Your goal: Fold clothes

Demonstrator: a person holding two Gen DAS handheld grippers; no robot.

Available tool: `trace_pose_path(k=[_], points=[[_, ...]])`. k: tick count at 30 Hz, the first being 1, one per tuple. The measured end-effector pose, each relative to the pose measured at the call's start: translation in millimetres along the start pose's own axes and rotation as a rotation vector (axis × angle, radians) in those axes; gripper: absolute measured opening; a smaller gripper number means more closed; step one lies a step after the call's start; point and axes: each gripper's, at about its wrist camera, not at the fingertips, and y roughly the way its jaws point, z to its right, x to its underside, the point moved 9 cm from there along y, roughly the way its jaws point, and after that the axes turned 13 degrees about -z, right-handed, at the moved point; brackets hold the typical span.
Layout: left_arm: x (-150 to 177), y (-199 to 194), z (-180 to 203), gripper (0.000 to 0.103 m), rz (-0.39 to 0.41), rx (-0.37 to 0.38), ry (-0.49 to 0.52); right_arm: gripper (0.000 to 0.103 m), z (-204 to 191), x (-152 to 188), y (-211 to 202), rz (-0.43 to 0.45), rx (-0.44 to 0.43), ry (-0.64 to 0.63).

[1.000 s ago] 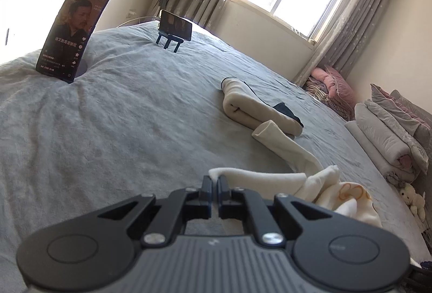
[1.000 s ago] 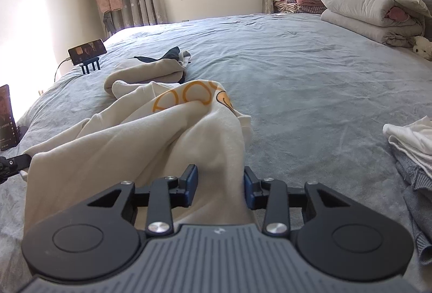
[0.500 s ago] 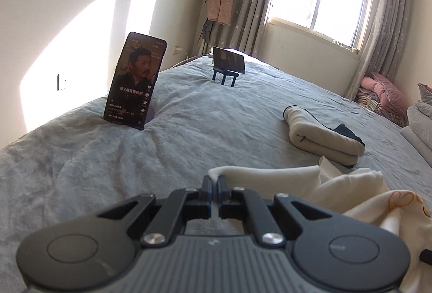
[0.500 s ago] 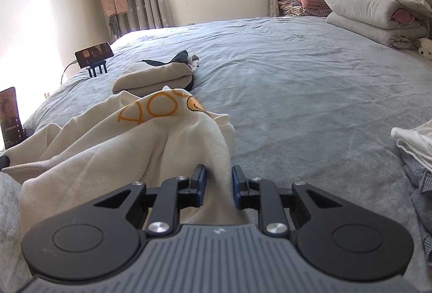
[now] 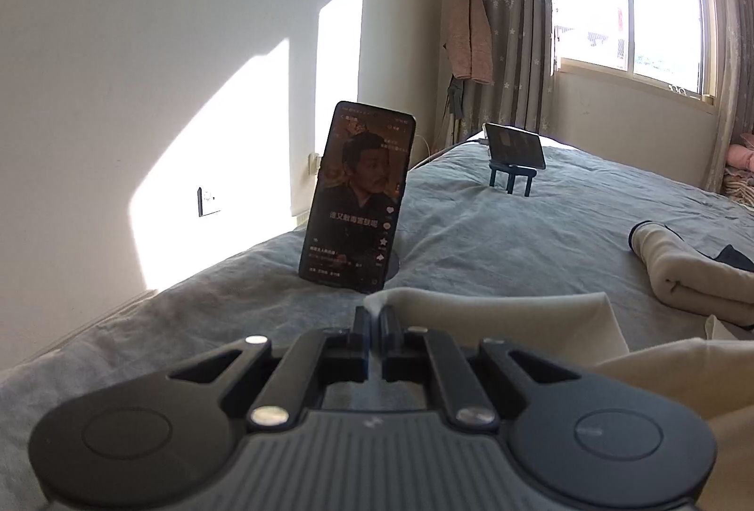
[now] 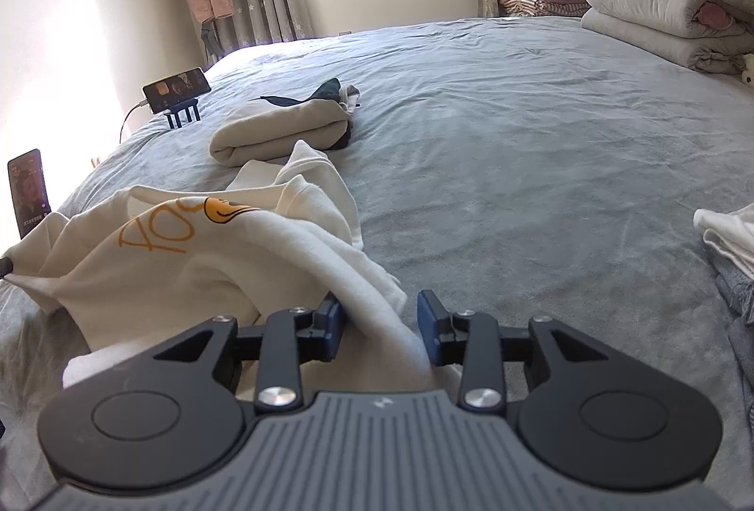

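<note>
Your whole workspace is the grey bed, and its middle is bare sheet, which gives you room to lay the garment flat. Against the headboard side sits a stack of folded quilts, well clear of where you work. Nearer you, the cream sweatshirt with the orange smiley print lies bunched on the sheet, its body humped toward the left tool and a sleeve trailing toward the folded beige garment that lies just beyond it, probably one already done. At the right edge a small pile of white and grey clothes lies apart, likely the ones waiting.

Your left tool is clenched on a corner of the sweatshirt; a nub of cream cloth pokes up between the closed fingers, and the fabric runs off to the right from there. That grip looks like the anchor for stretching the hem or shoulder line.

Your right tool is released: its fingers stand apart with a ridge of the sweatshirt lying between them, resting against the left pad only, so nothing is pinched there yet.

An upright phone playing video stands on the bed just beyond the left tool, and a second phone on a stand sits further back, so mind both when you swing the cloth
</note>
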Motion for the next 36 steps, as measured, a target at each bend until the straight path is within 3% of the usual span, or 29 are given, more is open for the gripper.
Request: trace_pose_path(k=[5, 7, 11, 17, 23, 30, 36], points=[[4, 0, 1, 0.008, -0.015, -0.001, 0.013, 0.042, -2, 2, -1, -0.002, 0.007, -0.011], [4, -4, 2, 0.015, -0.015, 0.001, 0.021, 0.044, -1, 2, -2, -0.004, 0.008, -0.009], [6, -11, 3, 0.041, -0.033, 0.022, 0.031, 0.053, -2, 4, -6, 0.002, 0.017, -0.016], [16, -25, 7, 0.057, -0.077, 0.075, 0.081, 0.059, -1, 6, -15, 0.021, 0.024, -0.034], [30, -45, 10, 0.06, -0.115, 0.15, 0.13, 0.059, -5, 12, -24, 0.032, 0.022, -0.08], [50, -68, 24, 0.061, -0.248, 0.386, 0.083, 0.059, -6, 15, -32, 0.047, 0.023, -0.107], [78, -100, 58, 0.063, -0.321, 0.573, 0.144, 0.059, -9, 21, -43, 0.045, -0.024, -0.116]])
